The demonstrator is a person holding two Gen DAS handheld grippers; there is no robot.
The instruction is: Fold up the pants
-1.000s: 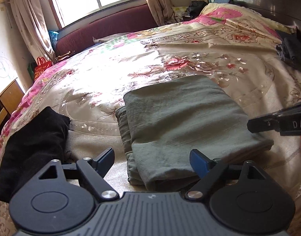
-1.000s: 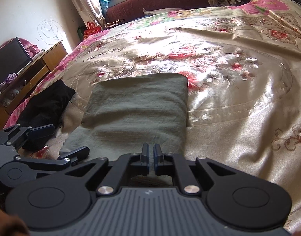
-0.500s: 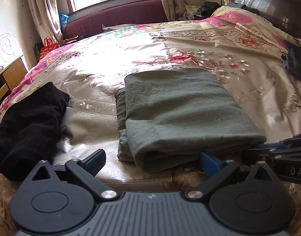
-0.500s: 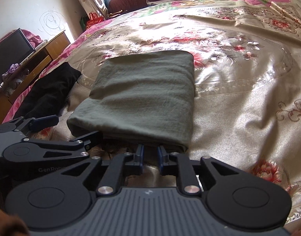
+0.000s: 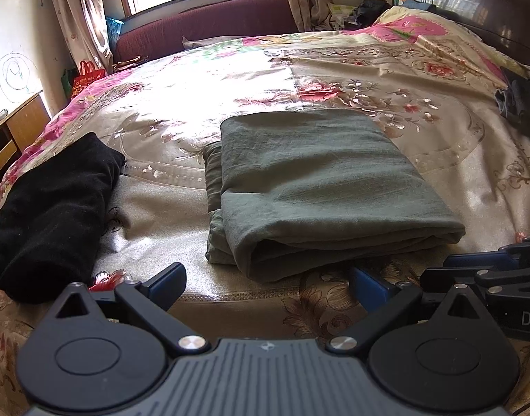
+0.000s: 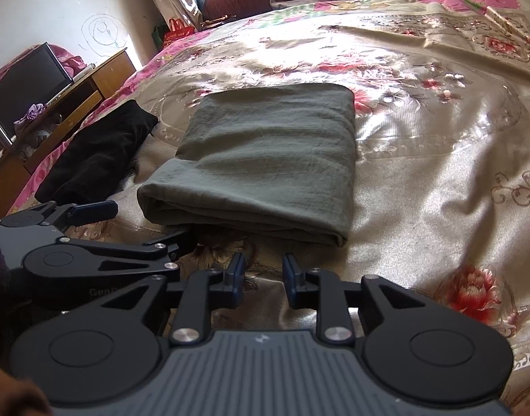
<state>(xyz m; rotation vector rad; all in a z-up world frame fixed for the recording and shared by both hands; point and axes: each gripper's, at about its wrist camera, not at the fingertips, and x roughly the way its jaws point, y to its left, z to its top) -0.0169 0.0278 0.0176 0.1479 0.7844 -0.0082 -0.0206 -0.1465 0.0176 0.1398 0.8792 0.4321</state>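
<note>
The grey-green pants [image 5: 320,187] lie folded in a flat rectangular stack on the floral bedspread [image 5: 334,69]; they also show in the right wrist view [image 6: 265,159]. My left gripper [image 5: 268,282] is open wide and empty, just short of the stack's near edge. My right gripper [image 6: 263,272] is open by a narrow gap and empty, close to the stack's near edge. It shows at the right of the left wrist view [image 5: 490,270]. The left gripper shows at the left of the right wrist view [image 6: 102,228].
A folded black garment [image 5: 53,208] lies on the bed left of the pants. Dark clothes [image 5: 521,104] lie at the bed's right edge. A wooden cabinet [image 6: 57,104] with a TV [image 6: 26,79] stands left of the bed. A maroon sofa [image 5: 202,27] is under the window.
Both grippers have pulled back from the folded pants toward the near edge of the bed. The right gripper was shut and has opened a little. The pants lie still.
</note>
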